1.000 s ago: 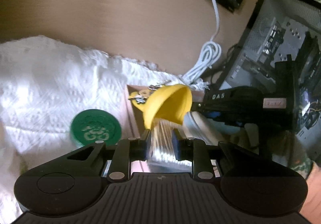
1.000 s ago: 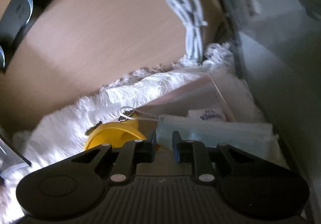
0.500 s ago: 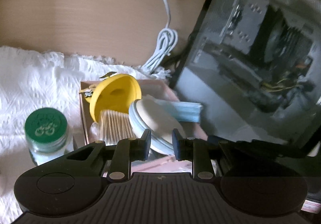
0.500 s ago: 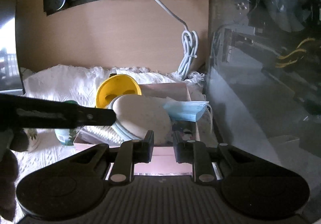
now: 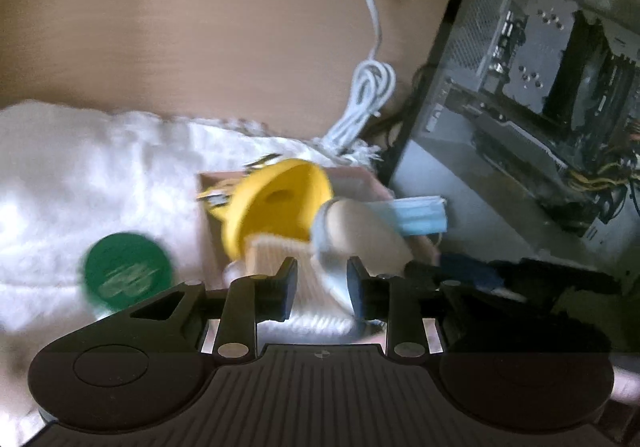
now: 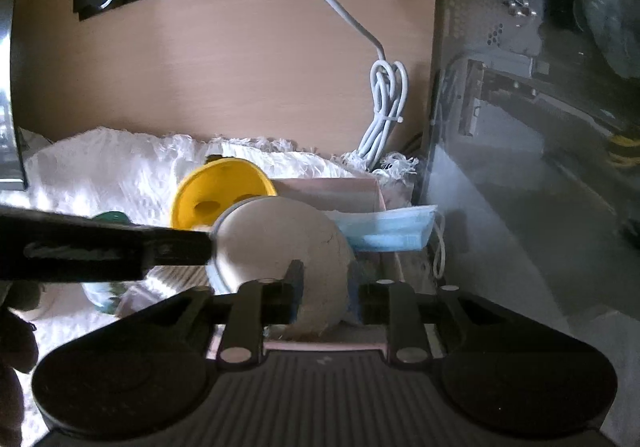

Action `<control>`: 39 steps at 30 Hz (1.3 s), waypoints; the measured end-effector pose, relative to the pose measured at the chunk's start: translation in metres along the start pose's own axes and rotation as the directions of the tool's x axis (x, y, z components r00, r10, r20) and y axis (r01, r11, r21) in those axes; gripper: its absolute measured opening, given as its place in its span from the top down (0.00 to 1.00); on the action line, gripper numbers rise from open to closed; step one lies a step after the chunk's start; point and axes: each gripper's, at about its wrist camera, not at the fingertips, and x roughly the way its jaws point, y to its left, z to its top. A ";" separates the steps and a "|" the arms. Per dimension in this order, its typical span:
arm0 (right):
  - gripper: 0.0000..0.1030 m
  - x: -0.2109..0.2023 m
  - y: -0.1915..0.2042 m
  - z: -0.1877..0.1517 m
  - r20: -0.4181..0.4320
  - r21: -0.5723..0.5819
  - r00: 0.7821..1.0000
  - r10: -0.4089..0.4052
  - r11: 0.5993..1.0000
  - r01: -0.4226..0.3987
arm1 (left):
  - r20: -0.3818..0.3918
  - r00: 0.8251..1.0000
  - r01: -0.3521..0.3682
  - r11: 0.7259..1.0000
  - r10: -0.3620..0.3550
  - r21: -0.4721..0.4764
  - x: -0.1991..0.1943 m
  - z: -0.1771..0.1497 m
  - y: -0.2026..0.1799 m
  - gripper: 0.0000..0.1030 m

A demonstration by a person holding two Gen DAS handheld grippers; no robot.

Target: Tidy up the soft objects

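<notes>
Box (image 6: 332, 189) holds one yellow funnel (image 6: 216, 195), one mask (image 6: 392, 227), one puff (image 6: 280, 243); both tools (image 5: 322, 283) (image 6: 326, 287) opening.

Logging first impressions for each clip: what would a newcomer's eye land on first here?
Probably the yellow funnel tipped up in the pink box, with the round beige puff leaning in front between both opening grippers. Next, the blue face mask at the box's right, beside the glass-sided computer case.

You get motion blur across the left wrist view, green lid (image 5: 129, 275) smeared at 8 o'clock. White cloth (image 6: 104, 175) glares at 9 o'clock. Fisheye bends the edges; foreground sits dim.
</notes>
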 end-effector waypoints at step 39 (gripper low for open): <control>0.00 0.013 0.006 -0.102 -0.140 -0.025 0.990 0.017 0.999 -0.021 | 0.013 0.924 -0.381 0.924 0.381 0.038 -0.011 -0.131 -0.026 0.70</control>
